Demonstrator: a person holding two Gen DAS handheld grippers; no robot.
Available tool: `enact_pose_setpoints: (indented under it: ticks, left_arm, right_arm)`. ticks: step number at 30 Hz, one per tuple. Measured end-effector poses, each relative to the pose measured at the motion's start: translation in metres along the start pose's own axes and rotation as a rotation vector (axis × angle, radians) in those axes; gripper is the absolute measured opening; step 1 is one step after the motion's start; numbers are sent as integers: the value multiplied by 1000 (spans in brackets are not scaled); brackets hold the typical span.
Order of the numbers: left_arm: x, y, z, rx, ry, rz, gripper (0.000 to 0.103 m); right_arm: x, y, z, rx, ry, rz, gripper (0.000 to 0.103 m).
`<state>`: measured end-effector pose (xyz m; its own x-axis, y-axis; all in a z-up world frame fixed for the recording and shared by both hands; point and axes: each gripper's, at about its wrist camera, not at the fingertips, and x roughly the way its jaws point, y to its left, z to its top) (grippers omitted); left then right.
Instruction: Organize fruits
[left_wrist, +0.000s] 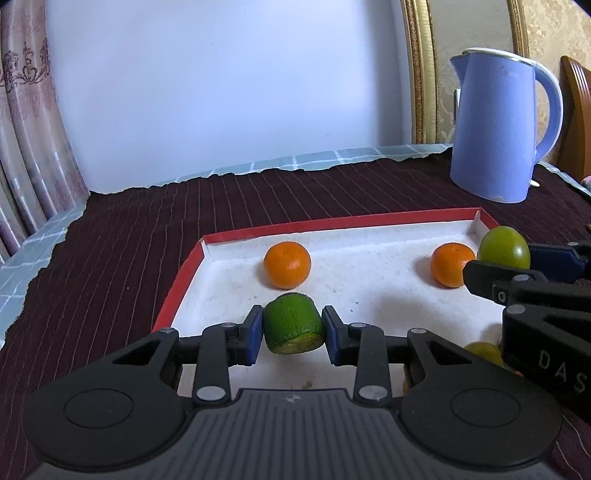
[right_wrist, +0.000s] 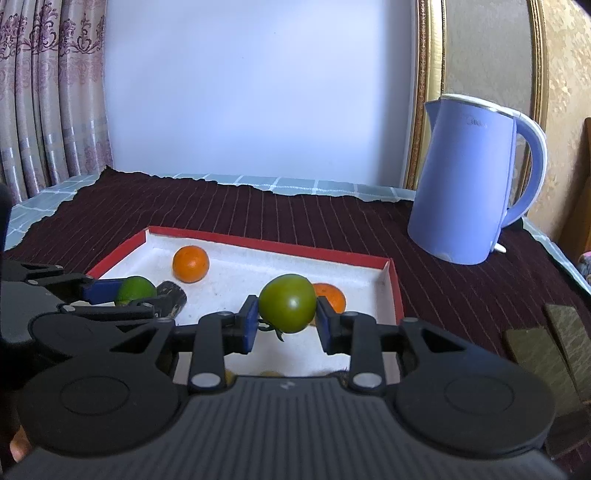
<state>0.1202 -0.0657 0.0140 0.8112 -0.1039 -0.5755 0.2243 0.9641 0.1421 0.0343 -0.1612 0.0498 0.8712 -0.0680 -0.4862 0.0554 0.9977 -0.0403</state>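
My left gripper (left_wrist: 293, 334) is shut on a green cut fruit piece (left_wrist: 293, 323), held just above the white floor of a red-rimmed tray (left_wrist: 332, 223). My right gripper (right_wrist: 286, 325) is shut on a green tomato (right_wrist: 287, 302) over the tray's right part; this tomato also shows in the left wrist view (left_wrist: 503, 246). Two oranges lie in the tray: one at the back left (left_wrist: 287, 264) and one at the back right (left_wrist: 451, 265). A yellowish fruit (left_wrist: 484, 352) lies partly hidden under the right gripper.
A blue electric kettle (right_wrist: 469, 181) stands on the dark striped cloth (left_wrist: 147, 229) behind the tray to the right. Wall and curtain lie behind the table. Olive-coloured blocks (right_wrist: 546, 354) sit at the right edge.
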Motion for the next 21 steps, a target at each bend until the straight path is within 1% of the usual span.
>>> enact_pose_setpoints:
  ticks: [7,13,21]
  left_arm:
    - [15,2,10,-16,23,-3,33]
    - [22,-4,19,8,9,8,33]
    - [35,-4,27,3,15,18,33]
  right_arm:
    - [13,-1,8,-1,8,-5,31]
    - [28,-4,12,11,18,-13,31]
    - [42,-8,18,23,25,-18,31]
